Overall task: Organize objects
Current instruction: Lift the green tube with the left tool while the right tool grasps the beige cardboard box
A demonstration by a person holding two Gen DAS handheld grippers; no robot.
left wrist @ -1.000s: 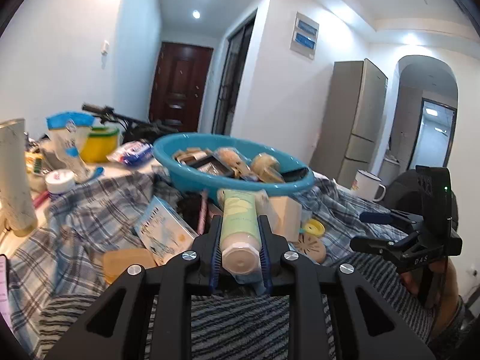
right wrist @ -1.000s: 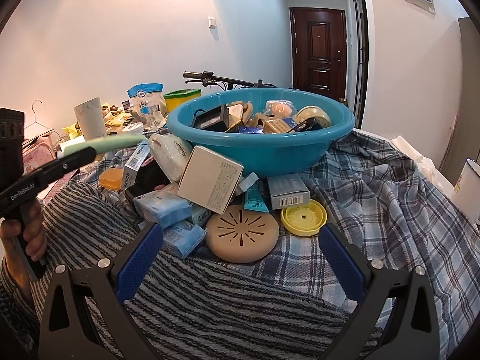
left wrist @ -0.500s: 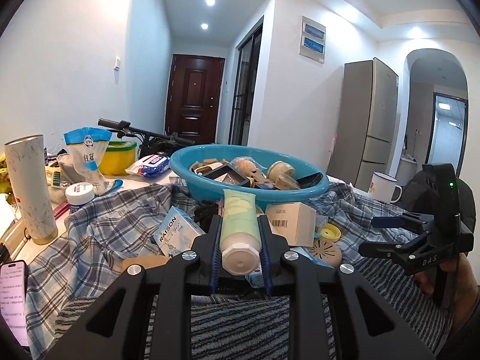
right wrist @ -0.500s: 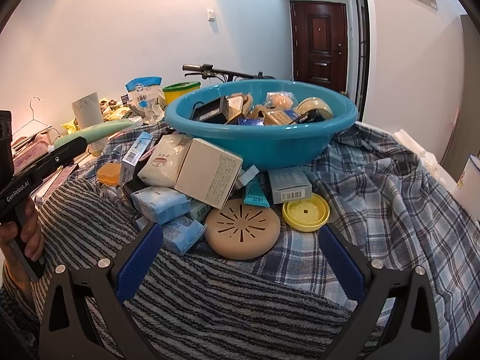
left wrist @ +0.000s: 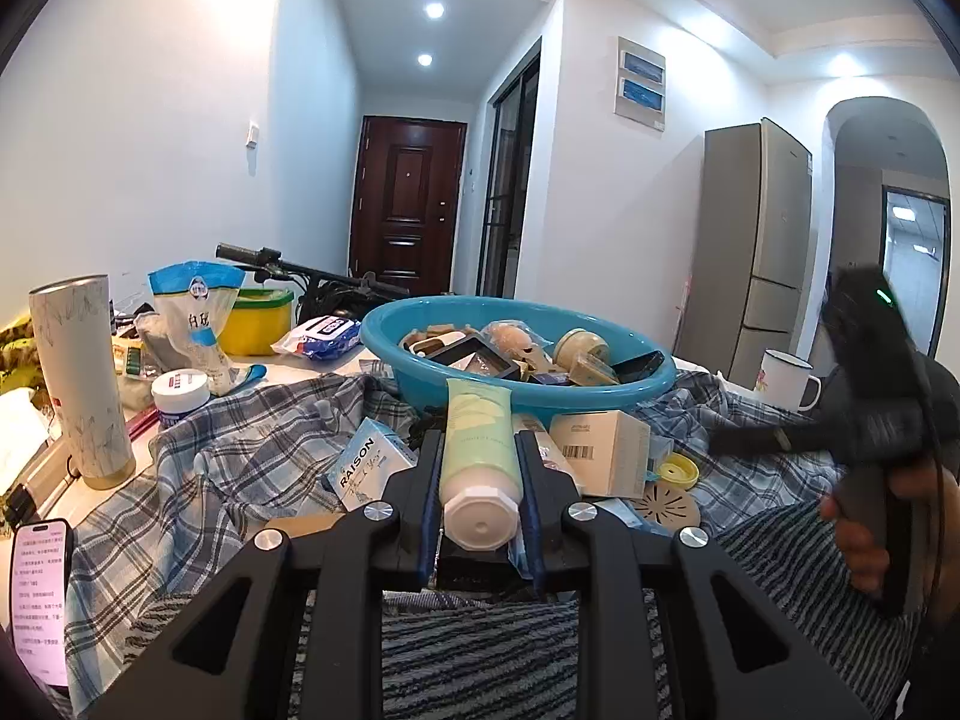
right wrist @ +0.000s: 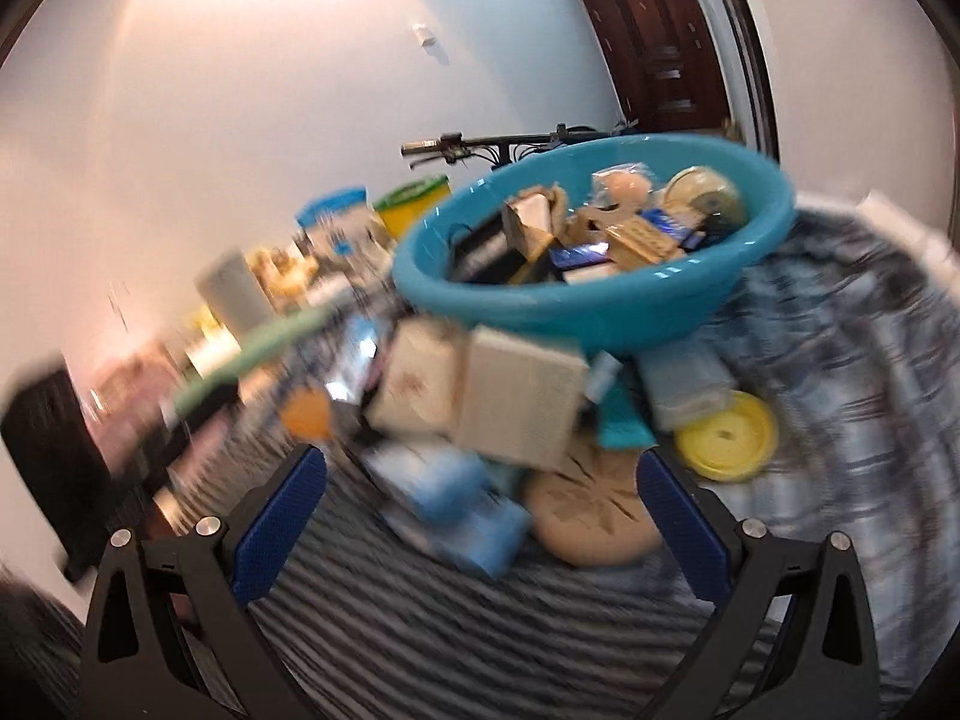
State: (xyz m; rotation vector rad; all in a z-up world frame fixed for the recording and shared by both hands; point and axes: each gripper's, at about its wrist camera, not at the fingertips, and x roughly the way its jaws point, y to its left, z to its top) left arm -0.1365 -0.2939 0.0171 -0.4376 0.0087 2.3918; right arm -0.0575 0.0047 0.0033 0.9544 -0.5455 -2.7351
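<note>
My left gripper (left wrist: 480, 468) is shut on a pale green tube (left wrist: 480, 438) with a white cap, held above the cloth in front of the blue basin (left wrist: 456, 396). The basin holds several small boxes and jars. The tube also shows blurred in the right wrist view (right wrist: 252, 354). My right gripper (right wrist: 480, 486) is open and empty, tilted over a pile of boxes (right wrist: 516, 402), a tan round lid (right wrist: 588, 516) and a yellow lid (right wrist: 726, 435) before the basin (right wrist: 600, 300). It also shows blurred in the left wrist view (left wrist: 744, 438).
A plaid cloth (left wrist: 240, 450) and a striped cloth (left wrist: 480, 648) cover the table. At the left stand a tall tumbler (left wrist: 81, 378), a phone (left wrist: 39, 594), a white jar (left wrist: 180, 390), a bag (left wrist: 195, 324) and a yellow tub (left wrist: 255, 324). A mug (left wrist: 786, 378) stands at the right.
My left gripper has risen and drawn back with the tube. My right gripper is moving fast, tilting and swinging toward the pile; its view is now blurred.
</note>
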